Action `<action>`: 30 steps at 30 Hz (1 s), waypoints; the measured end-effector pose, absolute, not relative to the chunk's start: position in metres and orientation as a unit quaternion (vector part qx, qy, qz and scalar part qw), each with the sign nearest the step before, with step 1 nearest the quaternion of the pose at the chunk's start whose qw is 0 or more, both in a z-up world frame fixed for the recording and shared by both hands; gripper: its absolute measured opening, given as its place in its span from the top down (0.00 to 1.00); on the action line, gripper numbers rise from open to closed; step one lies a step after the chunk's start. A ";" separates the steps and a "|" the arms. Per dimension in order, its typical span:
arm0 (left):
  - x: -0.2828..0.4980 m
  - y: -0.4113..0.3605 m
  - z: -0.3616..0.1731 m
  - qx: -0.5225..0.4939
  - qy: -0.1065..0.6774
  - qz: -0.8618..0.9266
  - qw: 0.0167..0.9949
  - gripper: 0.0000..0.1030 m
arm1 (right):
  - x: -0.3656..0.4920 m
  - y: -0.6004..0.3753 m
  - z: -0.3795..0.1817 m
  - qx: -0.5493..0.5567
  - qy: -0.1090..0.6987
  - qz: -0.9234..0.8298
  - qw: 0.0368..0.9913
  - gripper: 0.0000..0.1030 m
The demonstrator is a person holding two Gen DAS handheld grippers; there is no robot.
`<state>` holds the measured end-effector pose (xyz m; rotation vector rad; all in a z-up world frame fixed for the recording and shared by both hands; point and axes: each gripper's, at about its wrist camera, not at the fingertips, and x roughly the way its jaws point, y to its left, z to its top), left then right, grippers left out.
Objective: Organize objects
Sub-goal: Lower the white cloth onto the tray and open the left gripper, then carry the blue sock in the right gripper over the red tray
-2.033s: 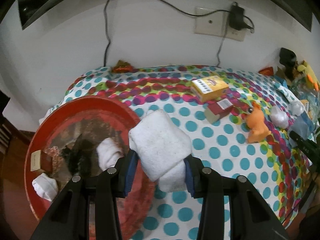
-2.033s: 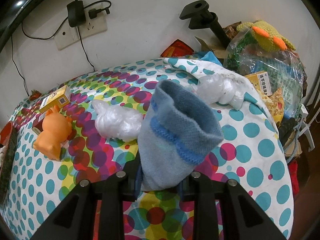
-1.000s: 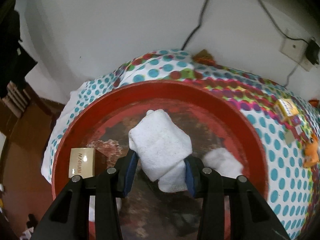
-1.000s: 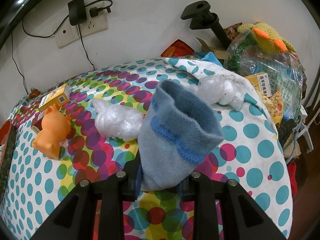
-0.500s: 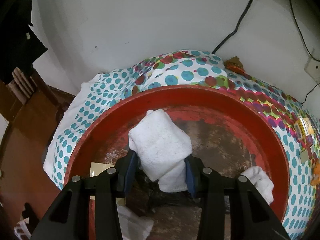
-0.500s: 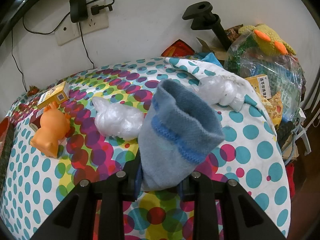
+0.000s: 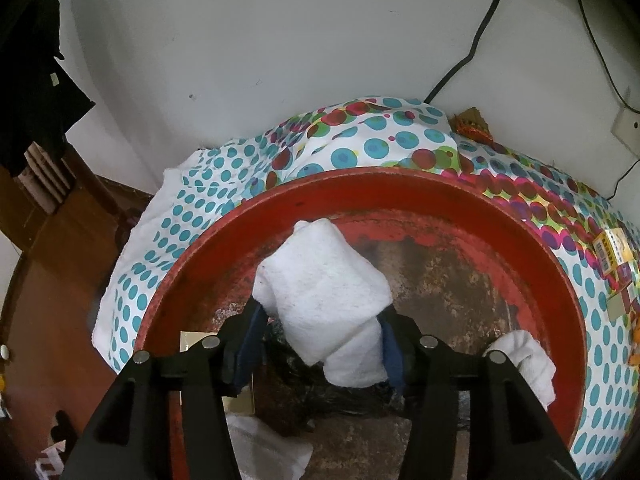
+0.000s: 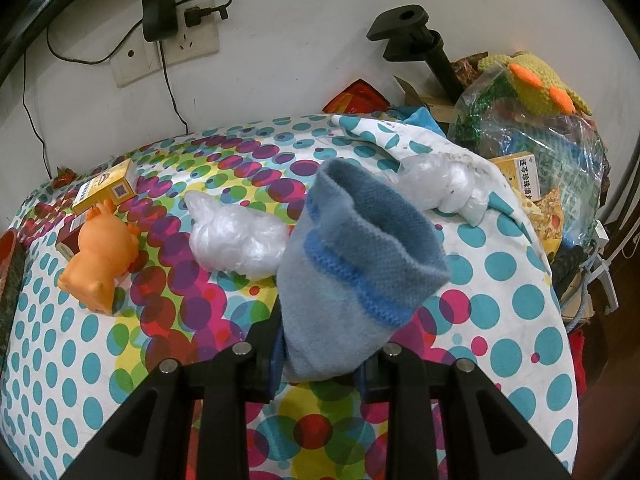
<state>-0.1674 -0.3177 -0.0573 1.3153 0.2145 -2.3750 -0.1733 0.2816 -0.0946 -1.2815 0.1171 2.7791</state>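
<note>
My left gripper [image 7: 320, 344] is shut on a folded white towel [image 7: 320, 296] and holds it over the round red tray [image 7: 400, 188]. Another white cloth roll [image 7: 528, 364] lies at the tray's right side, and one more [image 7: 264, 456] at its near left, next to a small tan box [image 7: 192, 344]. My right gripper [image 8: 320, 372] is shut on a blue knitted sock [image 8: 360, 272] and holds it above the dotted tablecloth [image 8: 500, 320].
In the right wrist view an orange toy [image 8: 100, 256], two clear plastic bundles [image 8: 236, 240] [image 8: 440, 188], a yellow box [image 8: 108, 188] and a red box [image 8: 68, 236] lie on the cloth. A cluttered bag with a knitted toy [image 8: 536, 88] stands at the right. Wall sockets and cables are behind.
My left gripper has carried the white towel leftwards from the table's middle to over the red tray, then a little further left. The right gripper has barely moved.
</note>
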 end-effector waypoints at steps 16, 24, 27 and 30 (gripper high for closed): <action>-0.146 -0.298 -0.028 0.450 0.046 -0.871 0.192 0.23 | -0.174 0.282 -0.094 -0.419 0.031 0.906 0.042 0.73; -0.118 -0.286 -0.020 0.441 0.034 -0.877 0.190 0.21 | -0.173 0.278 -0.094 -0.419 0.020 0.906 0.046 0.73; -0.103 -0.286 -0.021 0.441 0.042 -0.876 0.190 0.21 | -0.174 0.277 -0.094 -0.420 0.020 0.906 0.047 0.73; -0.088 -0.286 -0.022 0.439 0.040 -0.875 0.200 0.20 | -0.174 0.278 -0.094 -0.419 0.016 0.906 0.048 0.73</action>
